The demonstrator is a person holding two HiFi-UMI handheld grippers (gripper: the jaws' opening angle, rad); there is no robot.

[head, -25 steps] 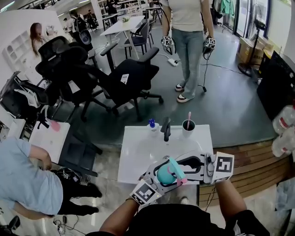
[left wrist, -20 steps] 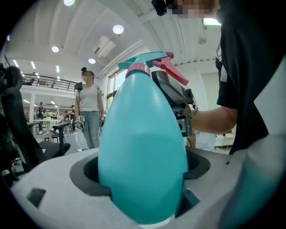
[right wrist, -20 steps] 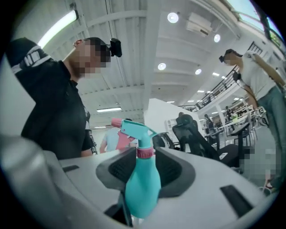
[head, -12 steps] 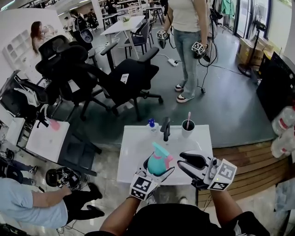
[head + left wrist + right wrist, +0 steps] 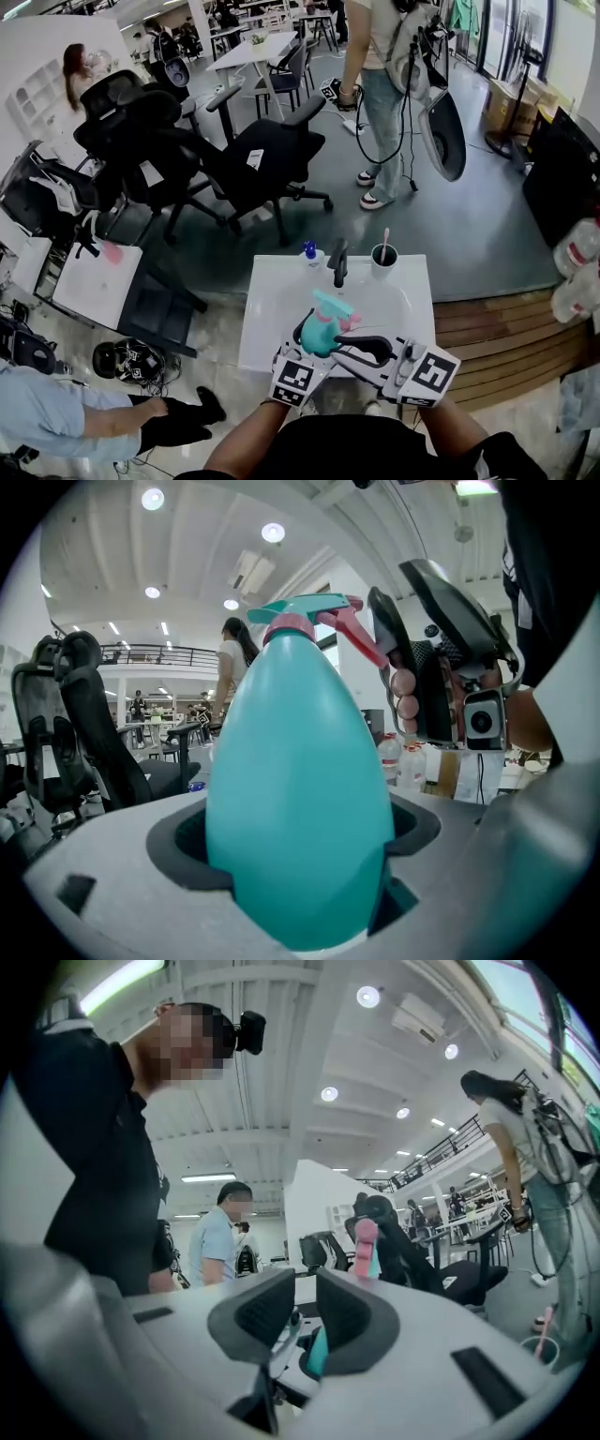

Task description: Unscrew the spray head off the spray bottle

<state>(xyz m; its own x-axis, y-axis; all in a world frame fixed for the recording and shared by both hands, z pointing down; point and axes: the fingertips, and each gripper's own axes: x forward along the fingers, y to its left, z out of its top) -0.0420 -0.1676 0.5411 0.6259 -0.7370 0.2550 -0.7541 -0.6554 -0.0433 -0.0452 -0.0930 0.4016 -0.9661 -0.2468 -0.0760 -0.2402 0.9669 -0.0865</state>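
One spray bottle point(image 5: 321, 330) clamped in left tongs point(image 5: 298, 874); right tongs point(image 5: 302, 1309) just closing, narrow gap, empty.

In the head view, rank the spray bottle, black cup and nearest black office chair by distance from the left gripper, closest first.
1. Spray bottle, held in the left gripper's jaws.
2. Black cup, table's far right edge.
3. Black office chair, on the floor beyond the table.

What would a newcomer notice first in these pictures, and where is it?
The egg-shaped teal spray bottle stands out, clamped in the left gripper over the white table, its teal-and-pink spray head on top. Beside it, the right gripper has just been closing its jaws, with nothing between them.
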